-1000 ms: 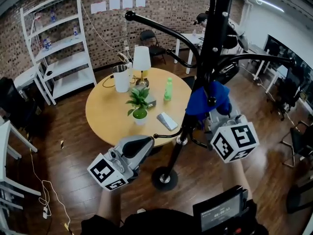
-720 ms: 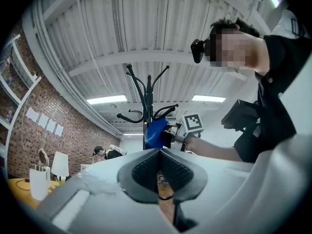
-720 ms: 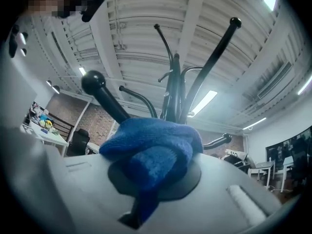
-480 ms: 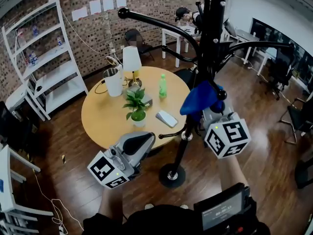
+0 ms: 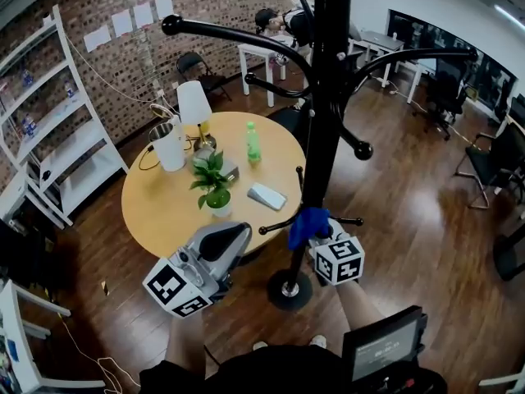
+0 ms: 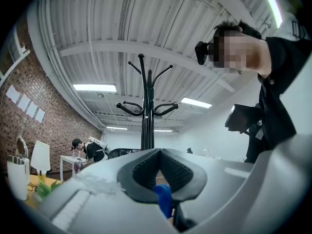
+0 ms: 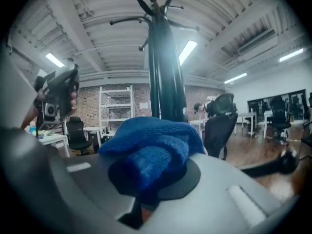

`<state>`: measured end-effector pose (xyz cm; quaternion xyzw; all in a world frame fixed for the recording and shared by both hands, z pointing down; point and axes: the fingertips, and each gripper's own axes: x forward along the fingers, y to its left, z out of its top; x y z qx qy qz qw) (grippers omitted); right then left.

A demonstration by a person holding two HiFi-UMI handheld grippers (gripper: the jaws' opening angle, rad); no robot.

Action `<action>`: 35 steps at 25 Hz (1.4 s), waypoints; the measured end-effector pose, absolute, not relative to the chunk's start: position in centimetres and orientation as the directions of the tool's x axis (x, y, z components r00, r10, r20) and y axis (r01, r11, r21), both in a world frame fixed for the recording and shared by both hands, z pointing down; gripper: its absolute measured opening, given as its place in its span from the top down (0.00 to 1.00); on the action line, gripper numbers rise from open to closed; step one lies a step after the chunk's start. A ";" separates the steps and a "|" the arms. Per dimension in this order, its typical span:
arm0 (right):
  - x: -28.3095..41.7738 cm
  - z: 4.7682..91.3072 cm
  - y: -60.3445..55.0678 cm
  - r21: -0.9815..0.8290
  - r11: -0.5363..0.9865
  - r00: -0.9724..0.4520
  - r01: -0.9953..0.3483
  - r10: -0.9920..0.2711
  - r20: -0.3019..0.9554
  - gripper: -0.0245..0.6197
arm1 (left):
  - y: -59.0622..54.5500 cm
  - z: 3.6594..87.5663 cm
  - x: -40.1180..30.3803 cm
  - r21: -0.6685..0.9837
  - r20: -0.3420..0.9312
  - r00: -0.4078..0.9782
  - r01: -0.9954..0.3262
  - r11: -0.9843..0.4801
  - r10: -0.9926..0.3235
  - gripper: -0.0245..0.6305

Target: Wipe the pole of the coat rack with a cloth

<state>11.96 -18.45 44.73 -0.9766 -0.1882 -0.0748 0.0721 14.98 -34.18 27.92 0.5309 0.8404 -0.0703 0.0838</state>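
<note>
Brick-walled office, wood floor. We've got the blue cloth (image 5: pixel 307 225) clamped in the right gripper (image 5: pixel 314 238), against the coat rack pole (image 5: pixel 318 154) low at frame centre. Prob. only the bit above the base is left. Left gripper (image 5: pixel 220 245), lower left: jaws together, empty.

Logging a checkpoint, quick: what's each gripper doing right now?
Left gripper: closed, holding nothing.
Right gripper: closed on the blue cloth, at the pole.
</note>
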 end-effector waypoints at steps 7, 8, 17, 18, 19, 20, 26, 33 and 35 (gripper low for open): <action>12.1 50.1 -18.6 -0.226 -0.907 0.915 0.355 0.287 0.285 0.93 | -34.1 28.2 14.8 -0.026 -0.205 -0.396 0.917 0.399 0.895 0.97; 12.1 49.5 -18.6 -0.249 -0.905 0.920 0.346 0.274 0.281 0.93 | -34.0 28.2 14.8 -0.027 -0.206 -0.392 0.918 0.395 0.897 0.97; 11.5 27.3 -18.3 -0.241 -0.954 0.962 0.177 0.219 -0.160 0.93 | -33.2 27.3 14.8 -0.044 -0.244 -0.371 0.927 0.372 0.896 0.97; 11.4 24.8 -18.3 -0.222 -0.961 0.958 0.163 0.208 -0.198 0.93 | -33.2 27.1 14.8 -0.050 -0.250 -0.371 0.928 0.370 0.895 0.97; 11.4 22.3 -18.4 -0.202 -0.967 0.951 0.153 0.199 -0.235 0.93 | -33.2 26.9 14.8 -0.056 -0.257 -0.370 0.928 0.369 0.893 0.97; 11.3 20.0 -18.5 -0.179 -0.973 0.943 0.147 0.192 -0.270 0.93 | -33.2 26.6 14.8 -0.061 -0.264 -0.370 0.928 0.368 0.891 0.97; 11.4 14.8 -18.8 -0.087 -0.986 0.929 0.139 0.161 -0.333 0.93 | -33.0 25.5 14.9 -0.082 -0.299 -0.370 0.928 0.363 0.879 0.97; 11.3 21.8 -18.7 -0.114 -0.982 0.945 0.153 0.179 -0.275 0.93 | -32.0 25.9 15.1 -0.068 -0.298 -0.366 0.929 0.363 0.882 0.97; 11.3 25.1 -18.7 -0.139 -0.979 0.954 0.151 0.182 -0.240 0.93 | -31.7 26.3 15.0 -0.062 -0.286 -0.370 0.927 0.369 0.884 0.97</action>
